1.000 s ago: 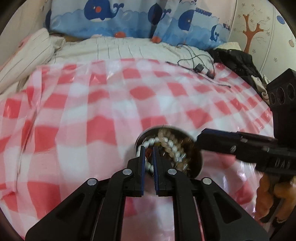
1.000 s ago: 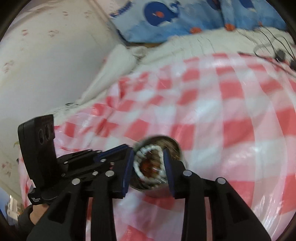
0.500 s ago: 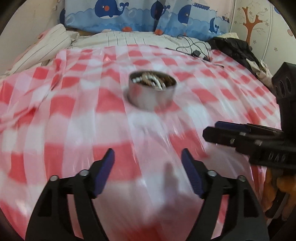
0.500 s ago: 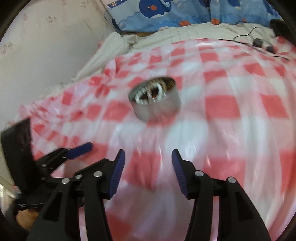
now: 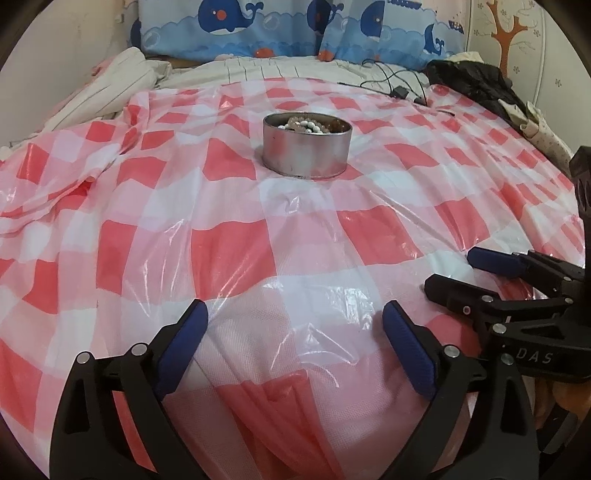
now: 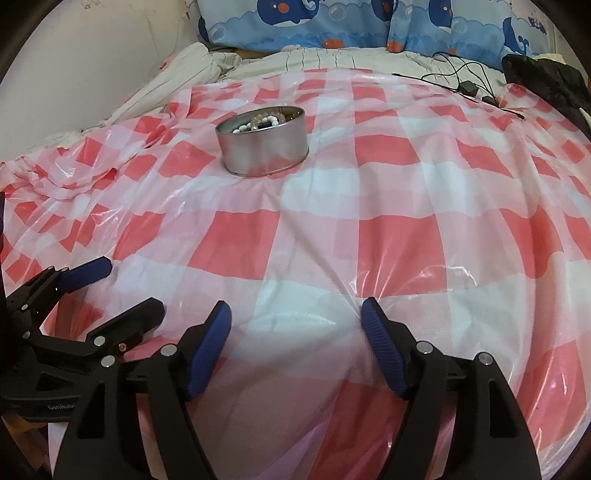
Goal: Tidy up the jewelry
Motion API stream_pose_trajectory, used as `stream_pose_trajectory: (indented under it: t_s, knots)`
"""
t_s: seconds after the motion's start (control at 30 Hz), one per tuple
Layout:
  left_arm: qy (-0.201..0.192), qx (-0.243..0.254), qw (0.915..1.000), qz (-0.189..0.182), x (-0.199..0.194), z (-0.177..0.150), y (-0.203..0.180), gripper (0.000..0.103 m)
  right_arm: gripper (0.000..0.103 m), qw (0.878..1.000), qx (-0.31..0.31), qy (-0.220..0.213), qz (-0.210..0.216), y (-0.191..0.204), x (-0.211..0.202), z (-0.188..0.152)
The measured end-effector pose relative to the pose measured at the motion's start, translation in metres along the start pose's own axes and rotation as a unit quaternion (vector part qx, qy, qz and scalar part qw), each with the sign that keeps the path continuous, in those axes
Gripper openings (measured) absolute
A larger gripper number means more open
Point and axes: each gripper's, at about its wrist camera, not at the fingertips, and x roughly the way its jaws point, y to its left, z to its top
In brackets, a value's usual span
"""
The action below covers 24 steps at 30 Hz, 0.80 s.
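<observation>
A round metal tin [image 5: 306,147] stands on the red-and-white checked plastic sheet [image 5: 229,254], with white and pale bead bracelets [image 5: 308,124] lying inside. It also shows in the right wrist view [image 6: 264,142] with its beads [image 6: 264,122]. My left gripper [image 5: 295,345] is open and empty, well back from the tin near the sheet's front. My right gripper [image 6: 295,339] is open and empty too, beside the left one; it shows at the right of the left wrist view [image 5: 456,271].
Whale-print pillows [image 5: 295,29] lie along the far wall. A black cable and charger [image 5: 400,90] and dark clothing [image 5: 476,83] lie at the far right. A striped quilt [image 5: 110,88] is bunched at the far left.
The left gripper, shut among the beads in the tin a second ago, has opened and drawn back. The right gripper has pulled away from the tin too.
</observation>
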Motion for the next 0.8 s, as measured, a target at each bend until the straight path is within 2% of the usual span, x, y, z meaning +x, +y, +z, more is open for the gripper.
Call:
stream_pose_trajectory:
  t_s: [0.17,0.4,0.8]
  knots:
    - [-0.004,-0.007,0.9999,-0.011,0.0,0.0,0.003,0.095,0.077,1.0,0.01,-0.008,0.012,-0.002,-0.003,-0.002]
    - [-0.013,-0.008,0.9999,0.002,-0.004,-0.001,0.001,0.095,0.079,1.0,0.015,-0.019,0.018,-0.003,-0.006,-0.005]
    - [0.014,-0.014,0.9998,0.003,0.007,0.001,0.004,0.096,0.081,0.999,0.021,-0.021,-0.011,-0.005,-0.005,-0.003]
